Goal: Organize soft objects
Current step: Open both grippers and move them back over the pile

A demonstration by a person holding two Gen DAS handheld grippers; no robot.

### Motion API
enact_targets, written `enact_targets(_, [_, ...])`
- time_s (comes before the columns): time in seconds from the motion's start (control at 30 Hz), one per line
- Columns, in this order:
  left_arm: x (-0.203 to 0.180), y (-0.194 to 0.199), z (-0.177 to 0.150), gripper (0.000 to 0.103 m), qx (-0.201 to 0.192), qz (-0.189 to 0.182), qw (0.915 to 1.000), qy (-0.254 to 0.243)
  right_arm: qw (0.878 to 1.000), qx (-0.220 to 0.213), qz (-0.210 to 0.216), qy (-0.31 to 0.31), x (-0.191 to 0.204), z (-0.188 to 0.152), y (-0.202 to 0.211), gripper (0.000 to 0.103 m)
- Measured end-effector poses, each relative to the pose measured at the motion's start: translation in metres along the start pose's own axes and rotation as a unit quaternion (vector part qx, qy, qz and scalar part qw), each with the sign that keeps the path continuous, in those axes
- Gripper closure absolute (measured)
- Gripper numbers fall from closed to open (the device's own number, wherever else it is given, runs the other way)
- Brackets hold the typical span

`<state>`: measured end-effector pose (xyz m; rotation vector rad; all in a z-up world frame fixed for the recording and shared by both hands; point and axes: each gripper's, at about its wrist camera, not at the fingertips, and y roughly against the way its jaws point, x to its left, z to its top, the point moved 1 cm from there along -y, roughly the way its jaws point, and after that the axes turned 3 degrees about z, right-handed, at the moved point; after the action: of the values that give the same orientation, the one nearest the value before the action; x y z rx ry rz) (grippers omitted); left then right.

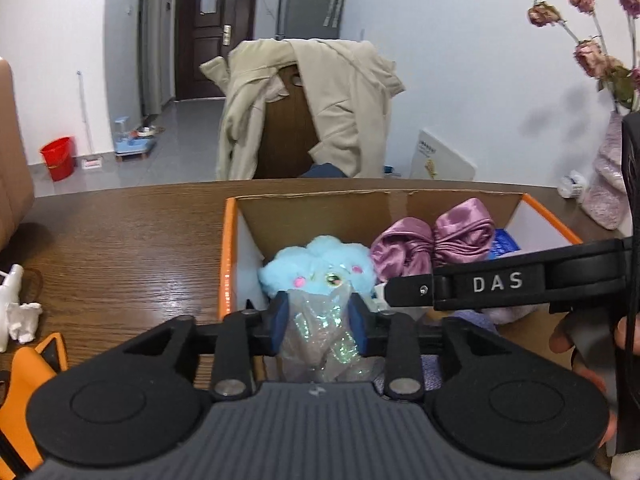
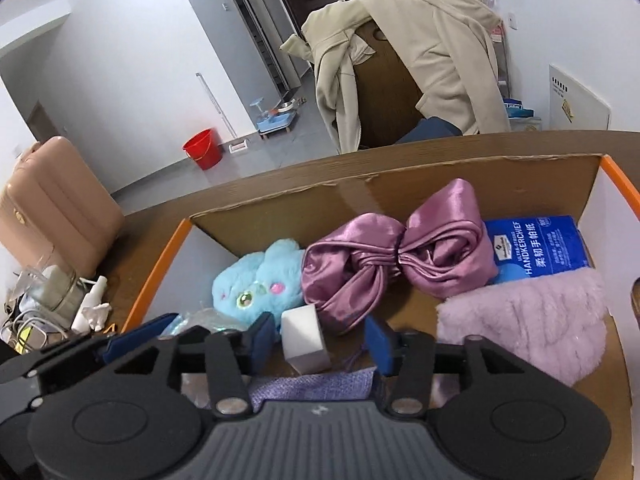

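Note:
An open cardboard box with an orange rim [image 1: 227, 248] [image 2: 160, 264] stands on the wooden table. Inside lie a light-blue plush toy [image 1: 320, 268] [image 2: 256, 280], a tied purple satin bundle [image 1: 432, 248] [image 2: 396, 260], a lilac fluffy piece [image 2: 528, 320], a blue handkerchief pack [image 2: 536, 246] and a violet knit cloth [image 2: 316, 386]. My left gripper [image 1: 319, 326] is open over the box's near left corner, with a crinkled clear plastic bag [image 1: 316, 332] lying loosely between its pads. My right gripper [image 2: 322, 340] is open, and a small white block [image 2: 304, 340] stands between its fingers, clear of the right pad.
A chair draped with a beige coat [image 1: 304, 92] stands behind the table. A vase of dried flowers [image 1: 608, 176] is at the far right. A crumpled tissue and a small bottle [image 1: 20, 312] lie at the left, with an orange item [image 1: 28, 380] near the front edge.

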<state>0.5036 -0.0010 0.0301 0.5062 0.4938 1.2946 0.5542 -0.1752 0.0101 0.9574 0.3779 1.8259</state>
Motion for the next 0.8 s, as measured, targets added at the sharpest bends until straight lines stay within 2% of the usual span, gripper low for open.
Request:
enact_targets(0.07, [-0.003,0.013,-0.001,0.033,-0.010,0.011,0.9999,-0.002,1.000,-0.019,-0.005,0.005,0.004,-0.001,0.020,0.049])
enact_targets(0.17, [-0.009,0.052,-0.005,0.018,-0.059,0.017,0.9981,-0.006,0.998,-0.047,0.010,0.028,0.011,-0.007,0.060,0.048])
enact_targets(0.3, [-0.016,0.112,-0.010,0.018,-0.104,0.041,0.9937,-0.001,0.994,-0.094,0.024,0.049,0.013,-0.023,0.130,0.040])
enact_targets(0.37, [-0.020,0.145,-0.018,0.011,-0.130,0.041,0.9906,0.010,0.990,-0.124,0.030,0.065,0.012,-0.038,0.166,0.036])
enact_targets(0.5, [-0.031,0.205,-0.057,0.006,-0.163,0.027,0.9856,0.037,0.981,-0.168,0.040,0.088,0.005,-0.083,0.222,0.023])
enact_targets(0.6, [-0.042,0.233,-0.098,0.004,-0.165,0.033,0.9839,0.060,0.978,-0.180,0.037,0.103,-0.004,-0.126,0.247,0.023])
enact_targets(0.67, [-0.049,0.244,-0.126,0.002,-0.158,0.037,0.9845,0.067,0.974,-0.189,0.013,0.121,-0.007,-0.155,0.257,0.023])
enact_targets(0.73, [-0.059,0.249,-0.150,0.002,-0.134,0.041,0.9884,0.059,0.971,-0.195,-0.018,0.135,-0.010,-0.182,0.262,0.023])
enact_targets(0.8, [-0.065,0.251,-0.165,0.002,-0.117,0.043,0.9905,0.058,0.971,-0.187,-0.039,0.144,-0.012,-0.204,0.261,0.022])
